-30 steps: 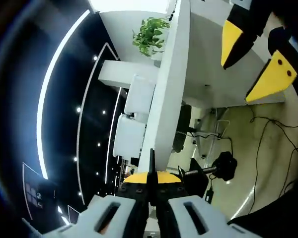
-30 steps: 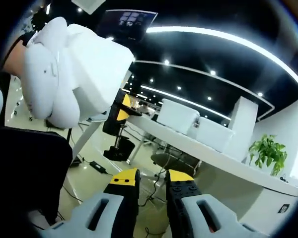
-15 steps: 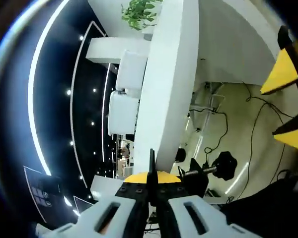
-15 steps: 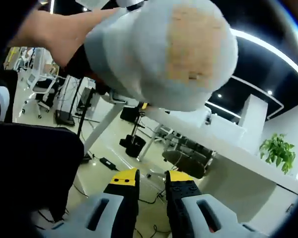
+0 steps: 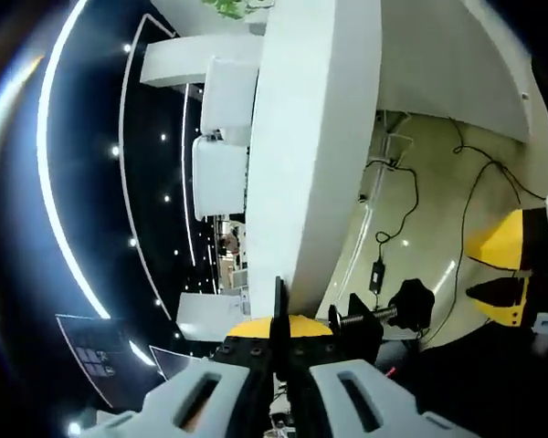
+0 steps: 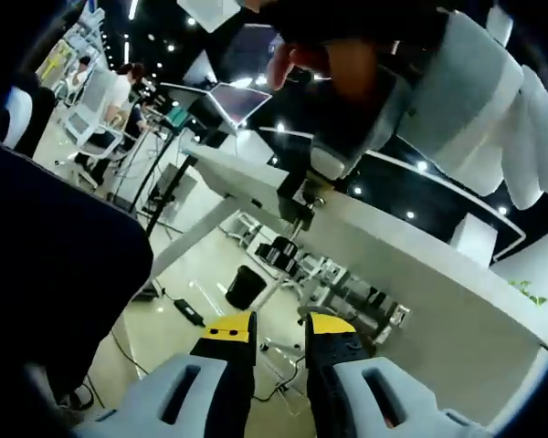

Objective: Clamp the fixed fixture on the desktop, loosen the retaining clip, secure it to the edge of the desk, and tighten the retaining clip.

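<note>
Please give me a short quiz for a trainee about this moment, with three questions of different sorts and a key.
1. True or false: the left claw is shut on the black clamp fixture.
2. In the left gripper view, the black knob sits at the end of: A) a threaded screw, B) a floor cable, C) a plant stem.
3. Fill in the missing word: the jaws of the right claw stand apart and hold ____ between them.

Key: 1 true; 2 A; 3 nothing.
</note>
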